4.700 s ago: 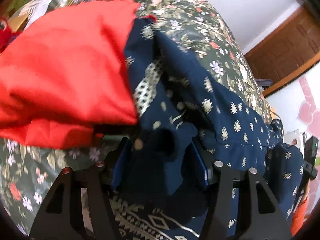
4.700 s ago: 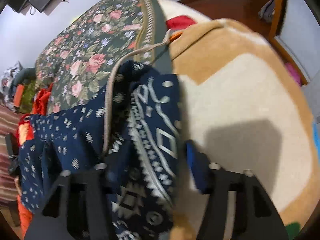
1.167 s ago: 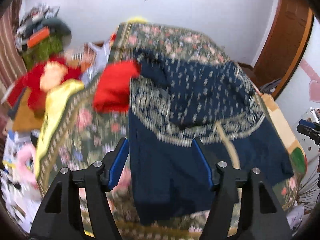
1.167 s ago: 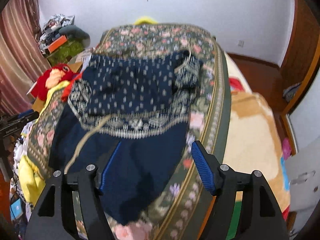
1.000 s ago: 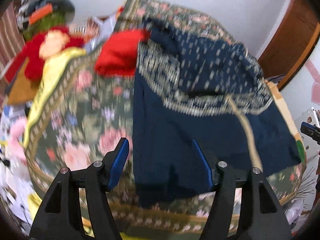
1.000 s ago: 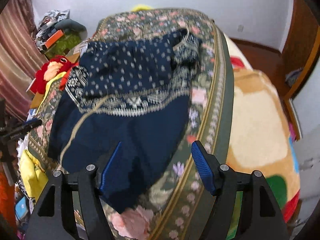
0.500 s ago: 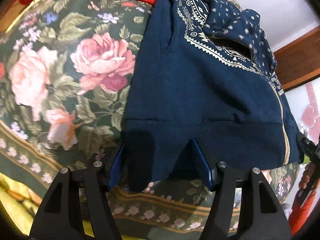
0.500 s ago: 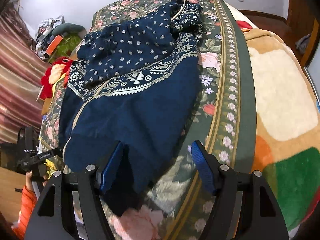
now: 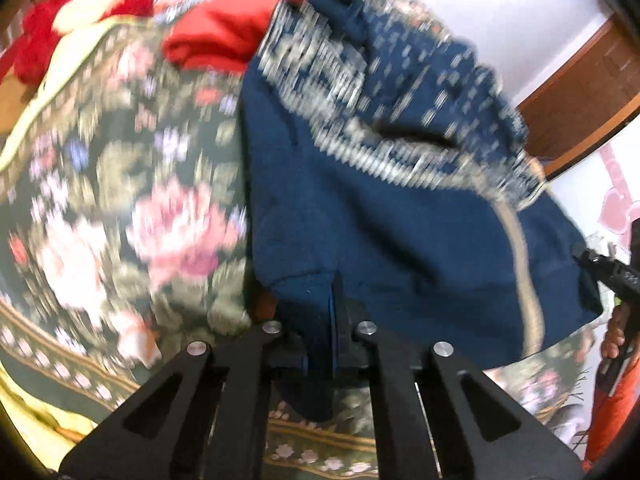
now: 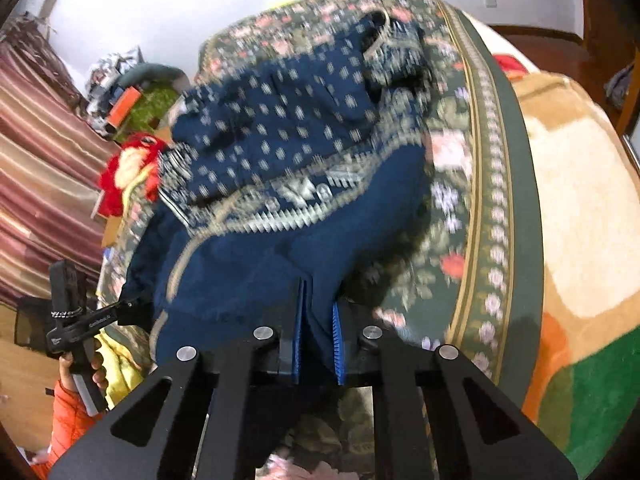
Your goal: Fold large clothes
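A large navy garment (image 9: 380,216) with a pale patterned band and dotted upper part lies spread on a floral bedspread (image 9: 120,184). In the left wrist view my left gripper (image 9: 332,320) is shut on the garment's near hem at its left corner, the cloth pinched between the blue pads. The right wrist view shows the same garment (image 10: 280,220), and my right gripper (image 10: 318,332) is shut on the hem's right corner, a fold of navy cloth bunched between its pads. Both views are blurred by motion.
A folded red cloth (image 9: 220,32) lies beside the garment's far left. A red plush toy (image 10: 132,168) and clutter sit by the striped curtain (image 10: 36,160). A beige, orange and green blanket (image 10: 580,220) covers the bed's right side. A person's hand in an orange sleeve (image 10: 80,376) holds the other gripper.
Both grippers came down onto the garment's near hem and shut on it; half a second ago their jaws stood wide around the cloth. The hem now bunches between the pads.
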Motion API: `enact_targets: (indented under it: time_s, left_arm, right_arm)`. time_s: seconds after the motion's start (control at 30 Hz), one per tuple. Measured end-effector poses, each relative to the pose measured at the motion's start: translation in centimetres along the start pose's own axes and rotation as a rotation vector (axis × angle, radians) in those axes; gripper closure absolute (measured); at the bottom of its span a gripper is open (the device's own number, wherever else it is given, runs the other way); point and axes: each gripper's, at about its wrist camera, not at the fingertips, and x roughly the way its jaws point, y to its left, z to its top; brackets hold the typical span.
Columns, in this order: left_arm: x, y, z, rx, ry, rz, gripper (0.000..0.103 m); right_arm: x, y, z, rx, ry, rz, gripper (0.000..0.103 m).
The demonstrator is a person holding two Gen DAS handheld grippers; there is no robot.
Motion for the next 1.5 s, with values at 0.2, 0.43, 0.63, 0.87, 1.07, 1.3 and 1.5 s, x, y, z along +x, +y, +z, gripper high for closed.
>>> enact_targets:
  time_s: [0.2,0.43,0.63,0.87,1.07,1.3,1.5]
  left_arm:
    - [-4.4,-2.2,5.0,0.019,-0.145,-0.096,0.097]
    - [-8.6,-5.3,11.8,0.068,-0.324,-0.157,0.097]
    - [-7.0,-5.9,19.0,0.064,-0.375,-0.101,0.097]
    - [0.8,-5.6,27.5,0.046,-0.303,0.0,0.097]
    - [9.3,-3.1,30.6,-0.018,-0.19,0.069,0.097]
    - [13.0,-1.4,30.1,-0.045,-0.135,0.06,0.096]
    - [9.3,-2.3,30.4,0.001,-0.11,0.033,0.093]
  right_arm:
    - [-2.2,1.0,2.8,-0.013,-0.108,0.021,0.093]
    - [-4.2,0.3,8.0,0.027,-0.228,0.028,0.094]
    - [-3.5,-1.9,13.6,0.09,-0.289,0.023,0.095]
    - [0.7,-2.9,20.4,0.069,-0.358,-0.174,0.099]
    - [5.4,-5.3,23.3,0.075,-0.292,-0.22,0.099]
    - [7.6,-7.4,22.2,0.084,-0.207,-0.204,0.099]
    - [7.6,-5.9,21.4,0.029,-0.164,-0.179,0.099]
